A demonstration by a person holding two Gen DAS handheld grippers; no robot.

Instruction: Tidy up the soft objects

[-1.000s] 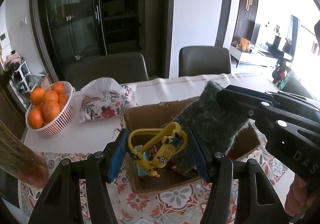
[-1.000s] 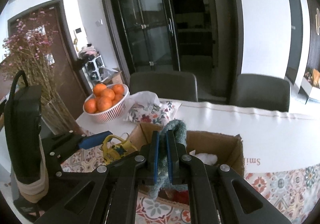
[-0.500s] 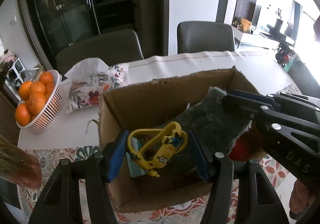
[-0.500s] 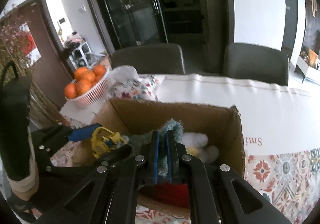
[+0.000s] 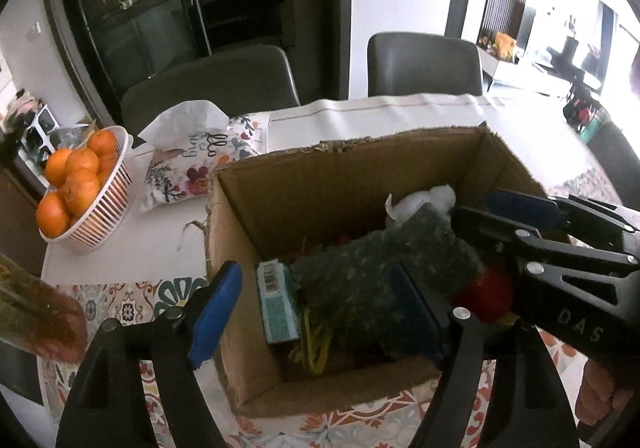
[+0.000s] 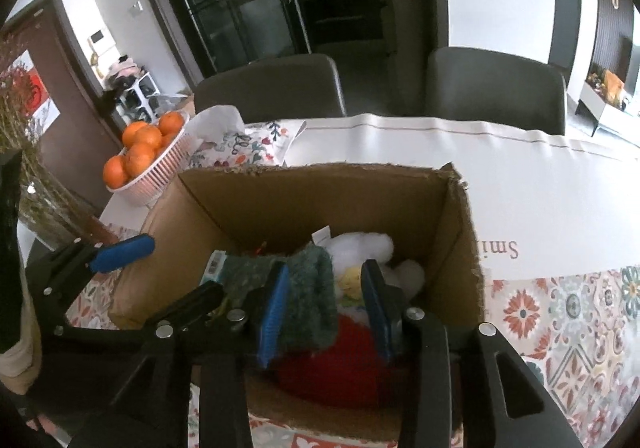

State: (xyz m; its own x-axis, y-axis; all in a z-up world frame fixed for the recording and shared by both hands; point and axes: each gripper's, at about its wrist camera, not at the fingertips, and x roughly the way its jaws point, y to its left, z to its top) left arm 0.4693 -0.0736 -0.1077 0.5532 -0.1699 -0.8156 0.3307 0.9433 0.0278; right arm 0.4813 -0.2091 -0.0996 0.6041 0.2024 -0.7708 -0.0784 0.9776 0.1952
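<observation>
An open cardboard box (image 5: 320,176) (image 6: 320,192) stands on the table. A fuzzy dark green cloth (image 5: 372,280) (image 6: 308,296) lies inside it, on a red soft thing (image 6: 344,360), beside a white plush (image 6: 364,252) and a teal carton (image 5: 276,300). A yellow minion toy (image 5: 316,340) lies at the box bottom under the cloth. My left gripper (image 5: 320,312) is open and empty over the box's near wall. My right gripper (image 6: 324,312) is open, its left pad against the cloth.
A white basket of oranges (image 5: 80,188) (image 6: 148,156) and a floral tissue pouch (image 5: 192,160) sit at the left back of the table. Two grey chairs (image 5: 424,64) stand behind. A vase of dried flowers (image 5: 36,312) stands at the near left.
Both grippers have opened. The minion toy dropped from the left gripper into the box, and the right gripper let go of the green cloth, which now lies in the box.
</observation>
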